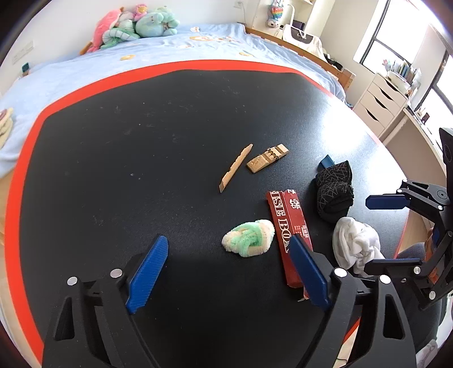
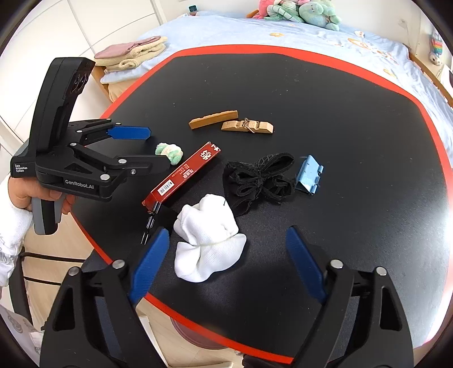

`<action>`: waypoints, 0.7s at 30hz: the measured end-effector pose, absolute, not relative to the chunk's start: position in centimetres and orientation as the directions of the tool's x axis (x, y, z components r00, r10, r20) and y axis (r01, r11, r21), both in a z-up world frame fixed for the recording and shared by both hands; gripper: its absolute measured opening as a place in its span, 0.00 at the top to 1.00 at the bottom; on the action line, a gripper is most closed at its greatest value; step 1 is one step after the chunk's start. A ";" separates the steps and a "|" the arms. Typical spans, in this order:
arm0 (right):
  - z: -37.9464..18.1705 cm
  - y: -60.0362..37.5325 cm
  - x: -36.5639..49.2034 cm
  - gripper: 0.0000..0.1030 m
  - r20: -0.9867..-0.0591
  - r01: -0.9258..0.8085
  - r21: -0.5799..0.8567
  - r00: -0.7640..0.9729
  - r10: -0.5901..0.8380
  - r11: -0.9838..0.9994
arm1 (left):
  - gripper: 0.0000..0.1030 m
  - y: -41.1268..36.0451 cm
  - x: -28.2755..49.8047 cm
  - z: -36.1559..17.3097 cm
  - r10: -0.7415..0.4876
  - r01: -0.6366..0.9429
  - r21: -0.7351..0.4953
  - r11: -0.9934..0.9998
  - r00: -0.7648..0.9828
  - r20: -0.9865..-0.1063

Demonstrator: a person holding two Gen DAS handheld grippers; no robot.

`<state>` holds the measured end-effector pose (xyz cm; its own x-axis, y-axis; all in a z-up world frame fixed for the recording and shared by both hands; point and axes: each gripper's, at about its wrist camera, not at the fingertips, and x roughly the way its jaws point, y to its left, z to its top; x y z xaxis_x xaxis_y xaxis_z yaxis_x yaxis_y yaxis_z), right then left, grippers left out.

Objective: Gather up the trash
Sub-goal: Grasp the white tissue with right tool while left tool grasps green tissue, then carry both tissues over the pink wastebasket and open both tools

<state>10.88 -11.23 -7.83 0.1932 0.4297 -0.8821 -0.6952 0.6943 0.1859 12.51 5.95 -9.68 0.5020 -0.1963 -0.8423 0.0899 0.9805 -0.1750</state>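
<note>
On the black table (image 1: pixel 141 169) lie a fluffy green-and-cream ball (image 1: pixel 248 239), a long red box (image 1: pixel 290 235), a white sock bundle (image 2: pixel 208 236), a black net bundle (image 2: pixel 259 178), a blue clip (image 2: pixel 308 174) and two broken wooden pieces (image 1: pixel 235 167) (image 1: pixel 267 158). My left gripper (image 1: pixel 229 271) is open and empty, just short of the fluffy ball and the red box. My right gripper (image 2: pixel 226 263) is open and empty, with the white sock between its fingers' tips. The left gripper also shows in the right wrist view (image 2: pixel 133 147).
The table has a red rim (image 2: pixel 215 337); metal pins (image 2: pixel 148 226) stick out of the red box's near end. A blue bed (image 1: pixel 170 56) with plush toys (image 1: pixel 136 25) lies behind. White drawers (image 1: pixel 379 99) stand at the right.
</note>
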 end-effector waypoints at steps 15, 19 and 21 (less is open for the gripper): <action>-8.6 -10.8 10.6 0.55 -0.880 -0.714 0.211 0.159 0.447 0.668 | 0.67 5.0 12.7 -9.4 -0.176 0.115 -0.136 0.984 0.510 -0.842; -8.3 -11.0 10.5 0.60 -0.876 -0.708 0.214 0.166 0.453 0.673 | 0.72 5.1 12.7 -9.4 -0.175 0.111 -0.138 0.984 0.504 -0.846; -8.1 -11.3 10.5 0.60 -0.874 -0.703 0.215 0.171 0.455 0.677 | 0.72 5.2 12.6 -9.4 -0.169 0.103 -0.135 0.985 0.504 -0.847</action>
